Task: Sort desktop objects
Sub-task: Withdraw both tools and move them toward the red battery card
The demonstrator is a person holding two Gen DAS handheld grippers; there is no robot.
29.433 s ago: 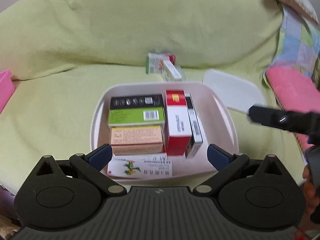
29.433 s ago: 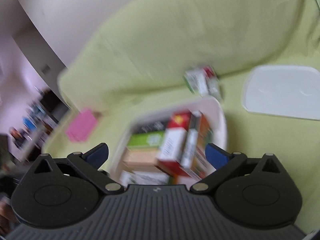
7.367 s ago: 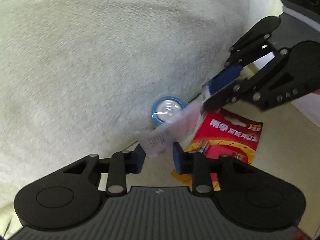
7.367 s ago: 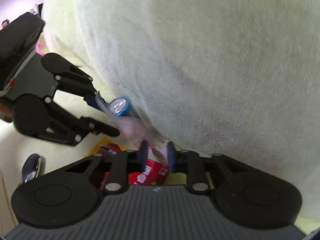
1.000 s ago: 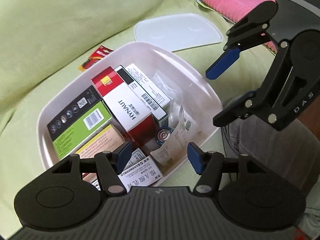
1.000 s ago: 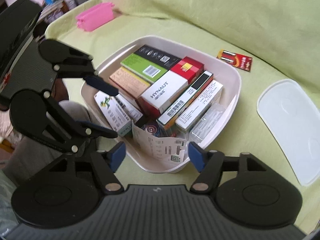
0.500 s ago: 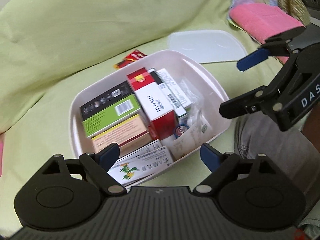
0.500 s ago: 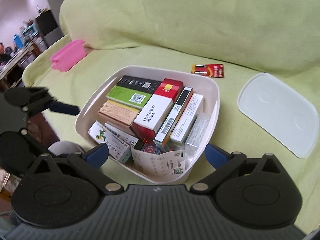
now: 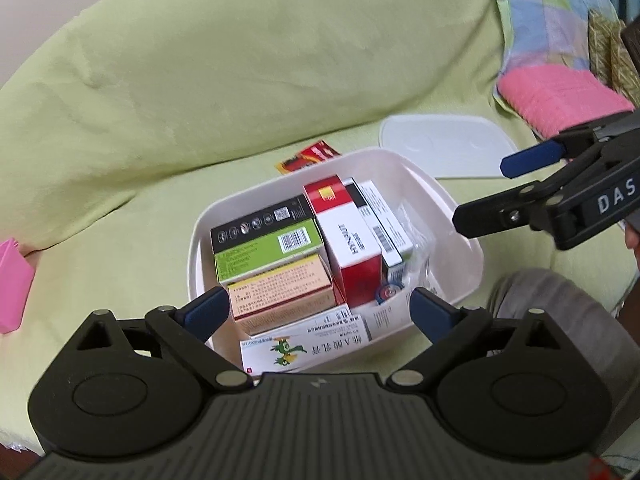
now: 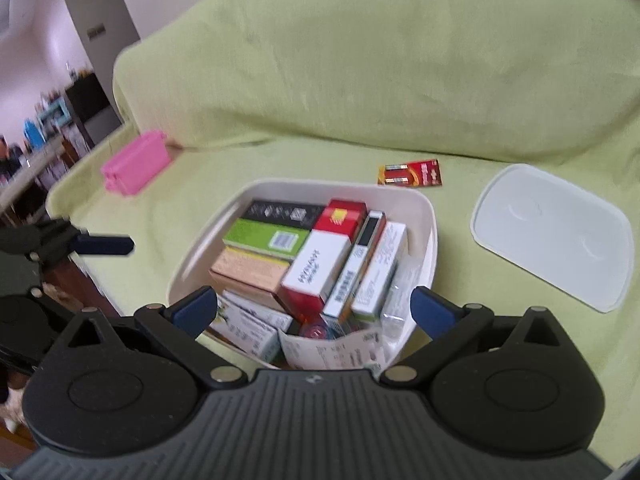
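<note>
A green-covered sofa fills both views. On its seat a white bin is set, packed with boxes: a black box and a green box at the far left, a tan box nearer, a red-and-white box in the middle, and slimmer boxes to its right. A receipt is propped against the near wall. A white lid is laid on the seat to the right of the bin, apart from it. A pink case is seen far left. A red battery pack lies just behind the bin. The left gripper and right gripper are held near the bin, jaws wide apart, nothing gripped.
</note>
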